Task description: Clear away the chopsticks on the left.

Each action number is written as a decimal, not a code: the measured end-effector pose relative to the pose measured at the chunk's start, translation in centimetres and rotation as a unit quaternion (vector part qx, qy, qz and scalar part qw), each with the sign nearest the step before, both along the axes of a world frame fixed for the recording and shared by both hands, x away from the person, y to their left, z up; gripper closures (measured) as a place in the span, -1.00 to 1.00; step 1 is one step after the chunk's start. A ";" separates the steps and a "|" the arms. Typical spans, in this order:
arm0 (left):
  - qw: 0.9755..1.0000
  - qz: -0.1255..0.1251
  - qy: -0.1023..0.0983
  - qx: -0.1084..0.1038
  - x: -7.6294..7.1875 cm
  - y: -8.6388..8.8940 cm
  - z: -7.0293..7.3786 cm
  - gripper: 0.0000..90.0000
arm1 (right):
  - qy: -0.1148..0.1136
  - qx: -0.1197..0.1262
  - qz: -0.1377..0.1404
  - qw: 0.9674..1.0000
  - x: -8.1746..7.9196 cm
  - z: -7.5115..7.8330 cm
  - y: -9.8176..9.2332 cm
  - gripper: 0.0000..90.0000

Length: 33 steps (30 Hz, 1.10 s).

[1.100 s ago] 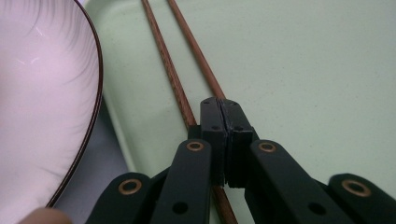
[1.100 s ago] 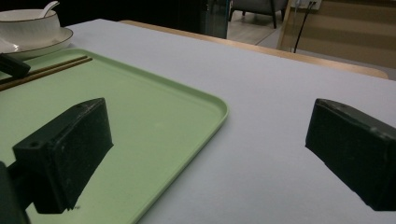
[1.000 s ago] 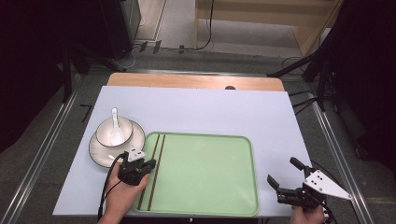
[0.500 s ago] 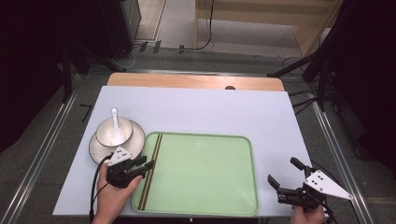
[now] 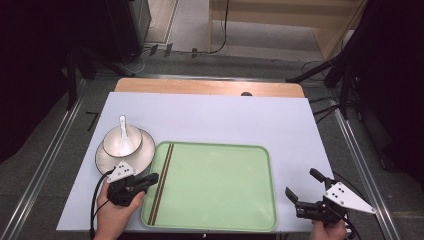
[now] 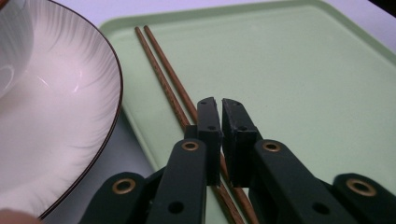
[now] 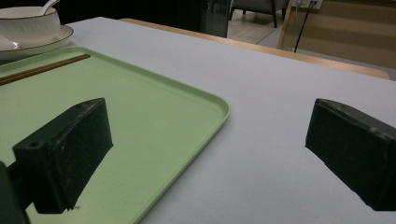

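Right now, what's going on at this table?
A person holds a gripper in each hand at a table with a green tray. The left gripper hovers just above a pair of chopsticks lying along the tray's left side; its jaws have just been closing and are nearly together with nothing between them. Beside the tray, a bowl with a spoon sits on a plate. The right gripper waits with open jaws at the tray's near right corner.
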State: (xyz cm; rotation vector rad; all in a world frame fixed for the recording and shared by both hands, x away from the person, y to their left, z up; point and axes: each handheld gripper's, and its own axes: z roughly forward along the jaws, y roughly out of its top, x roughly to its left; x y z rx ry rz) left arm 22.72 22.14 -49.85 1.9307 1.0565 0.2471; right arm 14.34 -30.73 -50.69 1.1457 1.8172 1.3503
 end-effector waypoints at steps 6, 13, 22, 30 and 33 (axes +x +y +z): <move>0.998 0.008 -0.034 -0.049 -0.7 1.9 1.0 0.02 | 0.001 0.004 -0.002 1.000 0.0 -0.1 -0.3 -0.99; 0.995 0.002 -0.073 -0.069 -1.8 4.5 1.6 -1.00 | 0.002 0.006 -0.003 1.000 0.1 -0.2 -0.3 -0.99; 0.991 0.027 -0.110 -0.076 -2.8 7.4 1.9 -1.00 | 0.006 0.003 -0.004 1.000 0.2 -0.3 0.0 -0.99; 0.989 0.059 -0.115 -0.072 -2.9 9.6 1.9 -1.00 | 0.004 0.003 -0.007 1.000 0.1 -0.3 -0.1 -0.99; 0.989 0.063 -0.115 -0.069 -3.0 10.1 1.8 -1.00 | 0.007 0.006 -0.009 1.000 0.1 -0.4 -0.3 -0.99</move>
